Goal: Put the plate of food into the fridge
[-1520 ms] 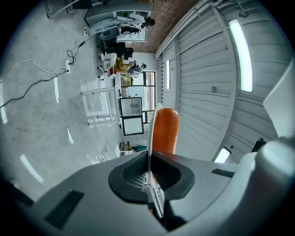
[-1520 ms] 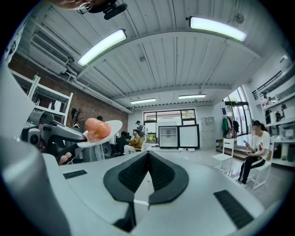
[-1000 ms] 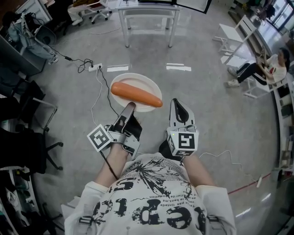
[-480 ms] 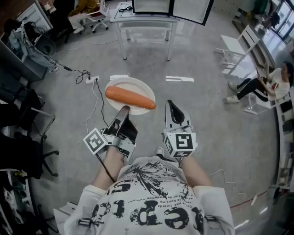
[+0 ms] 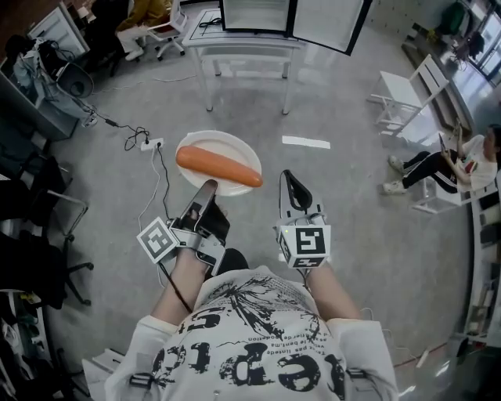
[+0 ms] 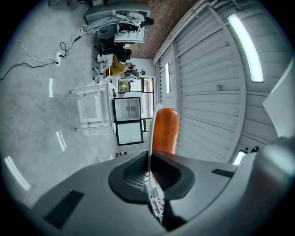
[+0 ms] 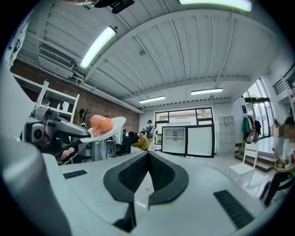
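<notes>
A white plate carrying a long orange piece of food hangs in the air above the floor. My left gripper is shut on the plate's near rim. In the left gripper view the plate is edge-on between the closed pads of the left gripper, with the food to its right. My right gripper is beside the plate, shut and empty; its pads meet in the right gripper view. A white two-door glass-fronted unit, perhaps the fridge, stands ahead, and its doors are shut.
A white table stands ahead, in front of the glass-fronted unit. A power strip with cables lies on the floor to the left. Office chairs are at the left, and a white chair and a seated person at the right.
The person has stepped forward, so the table and the glass-fronted unit are nearer. Both grippers and the plate keep the same hold and pose.
</notes>
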Available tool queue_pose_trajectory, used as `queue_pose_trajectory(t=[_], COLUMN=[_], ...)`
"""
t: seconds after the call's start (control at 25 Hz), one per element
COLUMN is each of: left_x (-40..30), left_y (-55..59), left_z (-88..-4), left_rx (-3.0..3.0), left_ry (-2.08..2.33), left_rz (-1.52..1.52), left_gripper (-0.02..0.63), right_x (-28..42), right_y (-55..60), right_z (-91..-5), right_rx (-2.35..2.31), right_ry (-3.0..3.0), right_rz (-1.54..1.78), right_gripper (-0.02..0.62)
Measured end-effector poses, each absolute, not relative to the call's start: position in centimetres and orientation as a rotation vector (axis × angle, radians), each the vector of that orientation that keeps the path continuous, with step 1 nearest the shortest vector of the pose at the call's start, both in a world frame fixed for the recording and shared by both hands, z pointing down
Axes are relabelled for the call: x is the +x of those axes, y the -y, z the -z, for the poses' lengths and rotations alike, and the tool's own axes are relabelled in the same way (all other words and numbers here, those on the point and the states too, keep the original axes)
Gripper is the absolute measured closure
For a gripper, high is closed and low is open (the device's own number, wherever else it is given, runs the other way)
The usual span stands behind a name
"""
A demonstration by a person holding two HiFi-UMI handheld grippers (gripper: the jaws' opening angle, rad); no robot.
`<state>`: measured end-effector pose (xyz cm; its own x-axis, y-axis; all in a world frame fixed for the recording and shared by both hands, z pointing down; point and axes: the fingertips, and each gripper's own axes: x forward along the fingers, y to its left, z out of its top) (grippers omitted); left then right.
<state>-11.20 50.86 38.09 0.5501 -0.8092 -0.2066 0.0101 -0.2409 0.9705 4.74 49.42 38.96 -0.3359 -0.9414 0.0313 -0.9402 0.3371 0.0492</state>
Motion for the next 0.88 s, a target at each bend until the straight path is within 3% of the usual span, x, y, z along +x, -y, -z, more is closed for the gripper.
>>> queue_pose_trajectory(t=[0.88], left_x=[-19.1], left_y=[-19.7], left_z=[-36.9], left_rx=[1.690], left_ry=[0.529], left_rz=[0.828], left_gripper=[0.583], right_x=[-3.0], right_y=[-20.4], right_z=[-37.7], right_rx=[1.962], right_ry=[2.455], right_rz=[-0.017], right_gripper=[0.595])
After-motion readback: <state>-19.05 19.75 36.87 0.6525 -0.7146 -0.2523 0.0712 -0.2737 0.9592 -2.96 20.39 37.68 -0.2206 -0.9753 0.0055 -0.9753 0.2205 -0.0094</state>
